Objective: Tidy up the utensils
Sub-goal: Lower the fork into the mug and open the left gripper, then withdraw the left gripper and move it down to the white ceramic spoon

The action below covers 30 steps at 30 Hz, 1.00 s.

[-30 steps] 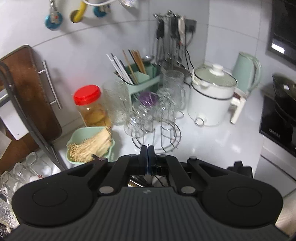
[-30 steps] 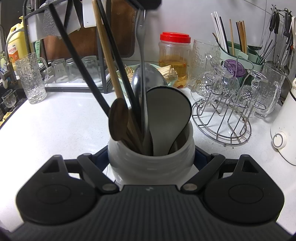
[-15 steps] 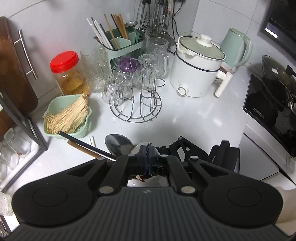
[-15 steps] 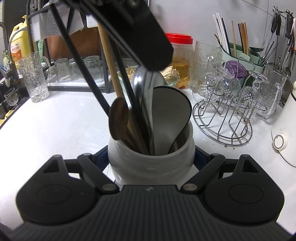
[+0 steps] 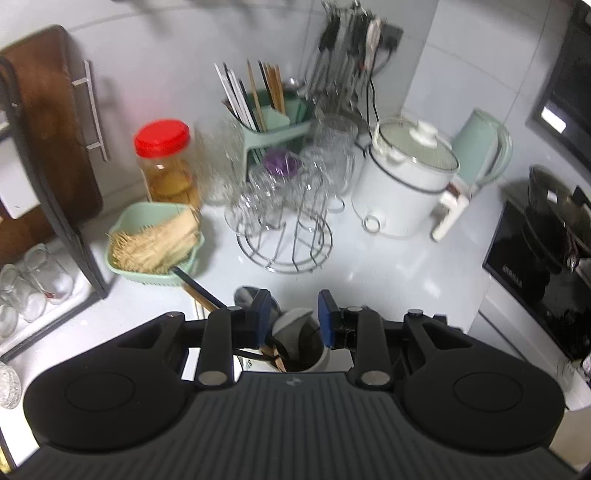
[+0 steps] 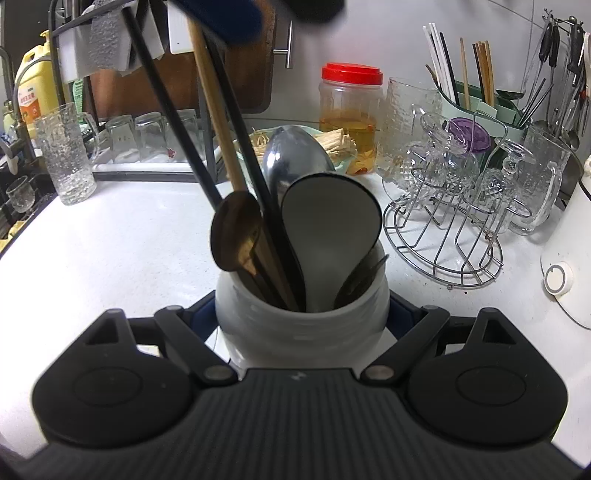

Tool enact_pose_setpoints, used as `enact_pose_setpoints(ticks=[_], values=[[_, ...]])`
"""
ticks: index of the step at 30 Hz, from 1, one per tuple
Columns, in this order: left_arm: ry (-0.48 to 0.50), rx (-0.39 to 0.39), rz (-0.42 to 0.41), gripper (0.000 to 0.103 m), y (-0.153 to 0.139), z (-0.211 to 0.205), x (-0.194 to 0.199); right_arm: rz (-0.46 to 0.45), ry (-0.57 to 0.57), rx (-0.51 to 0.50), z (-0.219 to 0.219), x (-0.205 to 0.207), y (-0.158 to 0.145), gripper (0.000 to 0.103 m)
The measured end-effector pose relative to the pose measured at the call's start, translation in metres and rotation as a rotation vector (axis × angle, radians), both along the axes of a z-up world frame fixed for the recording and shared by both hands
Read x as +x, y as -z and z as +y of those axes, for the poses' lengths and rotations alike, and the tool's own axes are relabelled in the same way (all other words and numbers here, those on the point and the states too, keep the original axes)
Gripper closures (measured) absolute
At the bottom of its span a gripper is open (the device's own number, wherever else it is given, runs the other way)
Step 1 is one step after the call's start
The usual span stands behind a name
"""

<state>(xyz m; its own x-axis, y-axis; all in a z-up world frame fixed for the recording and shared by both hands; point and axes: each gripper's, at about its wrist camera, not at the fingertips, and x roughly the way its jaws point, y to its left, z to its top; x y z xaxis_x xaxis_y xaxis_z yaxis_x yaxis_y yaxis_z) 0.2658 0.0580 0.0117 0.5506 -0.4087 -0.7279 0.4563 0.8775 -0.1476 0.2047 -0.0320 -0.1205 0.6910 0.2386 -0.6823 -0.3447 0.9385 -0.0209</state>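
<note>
My right gripper (image 6: 301,314) is shut on a white ceramic utensil crock (image 6: 301,328) standing on the white counter. The crock holds a steel ladle (image 6: 295,155), a grey spatula (image 6: 328,221), a wooden spoon (image 6: 236,236) and black-handled tools. My left gripper (image 5: 293,314) is open and empty, hovering just above the crock (image 5: 317,360), its blue pads on either side of the utensil heads. Its fingers show blurred at the top of the right wrist view (image 6: 225,14).
A wire glass rack (image 5: 284,221), a red-lidded jar (image 5: 166,162), a green basket of toothpicks (image 5: 155,243), a green chopstick caddy (image 5: 273,122), a white cooker (image 5: 406,181) and a kettle (image 5: 484,147) stand behind. A stove (image 5: 543,266) is at right, a dish rack (image 6: 122,110) at left.
My left gripper was shut on the steel ladle's handle, lowered it into the crock, and has now opened and let go. The right gripper has kept holding the crock still.
</note>
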Motion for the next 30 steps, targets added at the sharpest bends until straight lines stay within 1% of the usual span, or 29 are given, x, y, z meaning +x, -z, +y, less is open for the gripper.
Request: enact_pose_setpoints(ticks=[4, 9, 14, 20, 24, 30], values=[[-0.047, -0.042, -0.043, 0.071, -0.011, 0.01, -0.011, 0.002, 0.01, 0.002, 0.001, 0.0, 0.0, 0.012], [-0.107, -0.101, -0.035, 0.071, -0.011, 0.02, -0.021, 0.003, 0.017, 0.003, 0.001, 0.0, 0.0, 0.012], [-0.115, -0.122, -0.079, 0.071, -0.012, 0.028, -0.038, 0.006, 0.025, 0.003, 0.002, 0.001, -0.001, 0.012], [-0.166, -0.142, -0.08, 0.071, -0.006, 0.038, -0.054, 0.012, 0.062, -0.002, -0.003, 0.002, -0.001, 0.012], [-0.199, -0.14, -0.084, 0.071, -0.002, 0.046, -0.06, 0.018, 0.088, -0.005, -0.008, 0.005, -0.002, 0.012], [-0.273, -0.136, -0.055, 0.071, 0.014, 0.064, -0.063, 0.03, 0.128, -0.007, -0.018, 0.007, -0.002, 0.012]])
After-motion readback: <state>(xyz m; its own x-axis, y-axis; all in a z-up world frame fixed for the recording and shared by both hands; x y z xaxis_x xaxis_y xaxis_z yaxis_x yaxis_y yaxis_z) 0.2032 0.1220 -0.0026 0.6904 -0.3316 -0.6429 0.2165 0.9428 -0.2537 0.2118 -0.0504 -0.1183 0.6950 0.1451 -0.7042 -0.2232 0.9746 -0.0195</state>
